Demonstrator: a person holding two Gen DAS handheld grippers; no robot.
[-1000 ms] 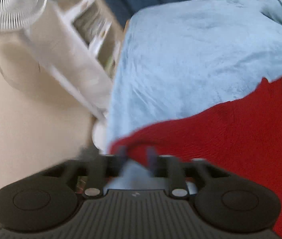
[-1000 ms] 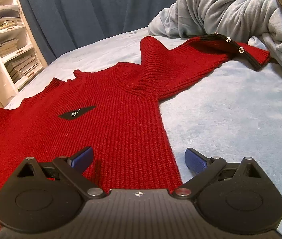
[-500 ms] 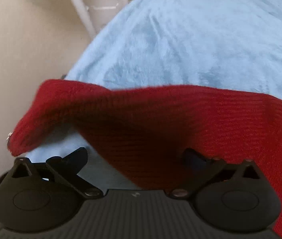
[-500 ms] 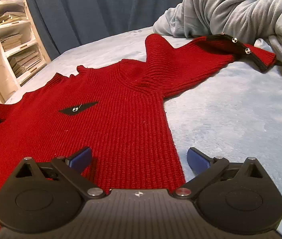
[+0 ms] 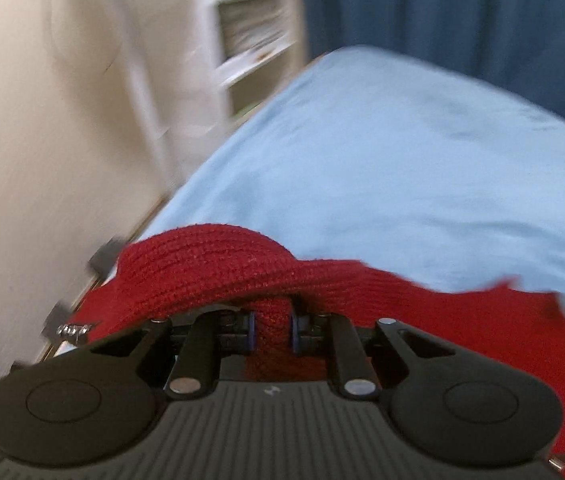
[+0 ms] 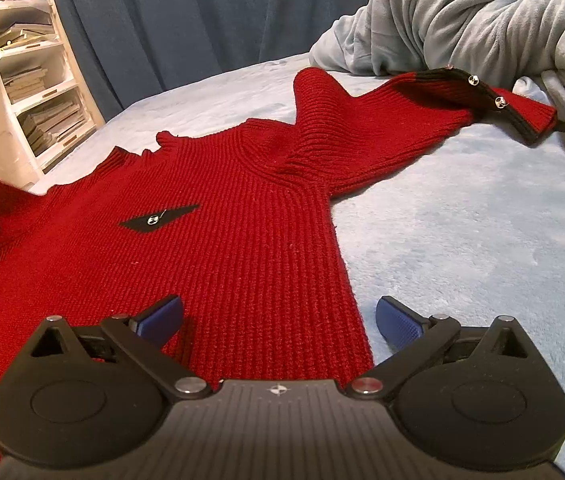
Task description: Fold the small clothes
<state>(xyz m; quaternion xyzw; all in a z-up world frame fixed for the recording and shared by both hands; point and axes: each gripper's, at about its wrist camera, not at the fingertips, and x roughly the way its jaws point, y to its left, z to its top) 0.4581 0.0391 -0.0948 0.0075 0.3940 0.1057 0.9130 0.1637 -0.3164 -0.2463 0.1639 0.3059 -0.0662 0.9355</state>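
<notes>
Blue bedding (image 6: 482,240) carries a red ribbed sweater (image 6: 222,260), one sleeve outstretched. Left gripper (image 5: 271,332) is closing on bunched knit; right gripper (image 6: 278,320) gapes wide, empty.

Both wrist views close, sharing sweater (image 5: 210,264)

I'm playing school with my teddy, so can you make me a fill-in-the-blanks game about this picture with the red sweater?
1. The sweater lying on the bed is the colour ____.
2. The left gripper, its jaws closing, has a fold of the ____ between them.
3. The right gripper is wide ____ above the sweater's hem.
4. Beside the shelves stands a white ____.

Missing words: red; sweater; open; fan
</notes>
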